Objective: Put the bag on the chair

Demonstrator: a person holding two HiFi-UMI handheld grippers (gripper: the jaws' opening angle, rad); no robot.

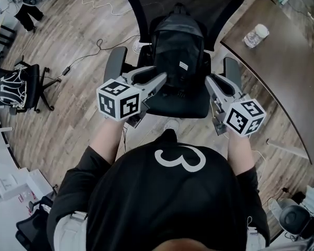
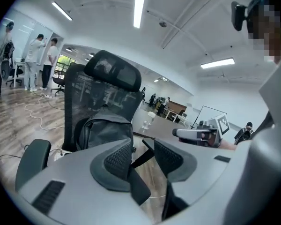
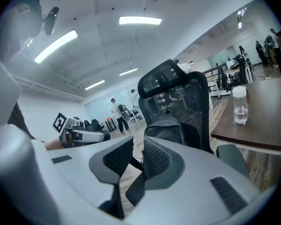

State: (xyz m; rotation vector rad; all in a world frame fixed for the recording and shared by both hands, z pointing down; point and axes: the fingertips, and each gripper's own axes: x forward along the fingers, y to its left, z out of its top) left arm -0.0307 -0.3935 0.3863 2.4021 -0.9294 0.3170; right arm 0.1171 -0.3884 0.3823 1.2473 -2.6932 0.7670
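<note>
Bag (image 1: 177,46) stands upright on the chair (image 1: 179,107) seat, back against the mesh backrest, between the two armrests. A strip of seat is bare in front of it. The bench (image 1: 288,72) edge curves near the chair's right armrest and carries a bottle (image 1: 255,35). The wood floor (image 1: 73,124) to the left is open, with cables lying on it. Both forearms reach forward, one on each side of the bag's lower front. Left claw (image 2: 143,146) is released, pads well apart, nothing between them. Right claw (image 3: 138,146) is released, gap narrower, also empty.
</note>
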